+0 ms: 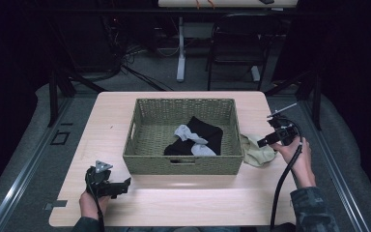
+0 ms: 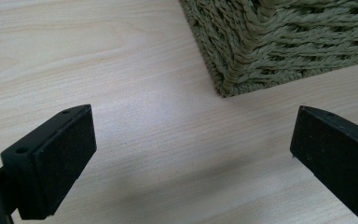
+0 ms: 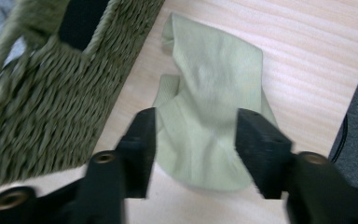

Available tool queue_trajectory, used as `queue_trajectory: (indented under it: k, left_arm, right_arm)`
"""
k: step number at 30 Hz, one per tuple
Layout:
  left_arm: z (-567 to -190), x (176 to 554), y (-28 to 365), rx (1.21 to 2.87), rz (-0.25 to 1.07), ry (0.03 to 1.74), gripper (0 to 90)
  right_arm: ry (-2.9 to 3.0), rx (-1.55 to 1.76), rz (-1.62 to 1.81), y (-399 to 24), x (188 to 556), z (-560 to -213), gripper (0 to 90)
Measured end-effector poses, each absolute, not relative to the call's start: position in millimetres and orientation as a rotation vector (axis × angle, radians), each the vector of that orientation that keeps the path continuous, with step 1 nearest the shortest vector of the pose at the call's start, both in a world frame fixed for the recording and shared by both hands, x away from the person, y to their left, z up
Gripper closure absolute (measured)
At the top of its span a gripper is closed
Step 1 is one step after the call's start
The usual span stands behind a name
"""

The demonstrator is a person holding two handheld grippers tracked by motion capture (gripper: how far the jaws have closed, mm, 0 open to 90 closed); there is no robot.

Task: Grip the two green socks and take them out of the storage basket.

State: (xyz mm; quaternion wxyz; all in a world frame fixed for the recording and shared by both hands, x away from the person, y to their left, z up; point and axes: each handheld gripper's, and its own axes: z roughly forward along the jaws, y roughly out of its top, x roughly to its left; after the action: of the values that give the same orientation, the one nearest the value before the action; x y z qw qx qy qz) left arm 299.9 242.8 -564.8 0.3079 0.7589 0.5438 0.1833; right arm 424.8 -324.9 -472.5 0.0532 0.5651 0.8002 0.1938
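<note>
A pale green sock [image 1: 257,151] lies crumpled on the table just right of the woven basket [image 1: 183,165]. My right gripper [image 1: 265,141] hangs low over it. In the right gripper view the sock [image 3: 209,79] sits between the two jaws of the right gripper [image 3: 196,135], which stand apart on either side of it without pressing it. The basket wall [image 3: 51,102] is close on the left there. My left gripper [image 1: 125,185] rests near the table's front left, open, with bare wood between the jaws of the left gripper [image 2: 193,154] and the basket corner [image 2: 284,42] ahead.
Inside the basket lie a black garment [image 1: 205,129] and a grey sock [image 1: 193,137]. The table's right edge [image 1: 284,159] runs close by the right hand. A chair [image 1: 239,43] and a table leg [image 1: 180,53] stand beyond the table.
</note>
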Motion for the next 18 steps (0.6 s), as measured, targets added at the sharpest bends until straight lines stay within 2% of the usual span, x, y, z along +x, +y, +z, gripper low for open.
queue_trajectory:
  k: [7, 8, 15, 18]
  left_arm:
    - [-564, 300, 243, 2.003, 0.486, 1.435, 0.0]
    - [-564, 299, 243, 2.003, 0.487, 1.435, 0.0]
    - [-565, 299, 243, 2.006, 0.492, 1.445, 0.0]
    - [-565, 300, 243, 2.004, 0.497, 1.448, 0.0]
  right_arm:
    - [2.412, 1.683, 0.699, -330, 398, -469, 25.7]
    - [2.407, 1.671, 0.731, -332, 389, -470, 20.4]
    - [2.401, 1.659, 0.768, -338, 362, -487, 12.9]
    - [2.414, 1.644, 0.727, -338, 352, -502, 4.5]
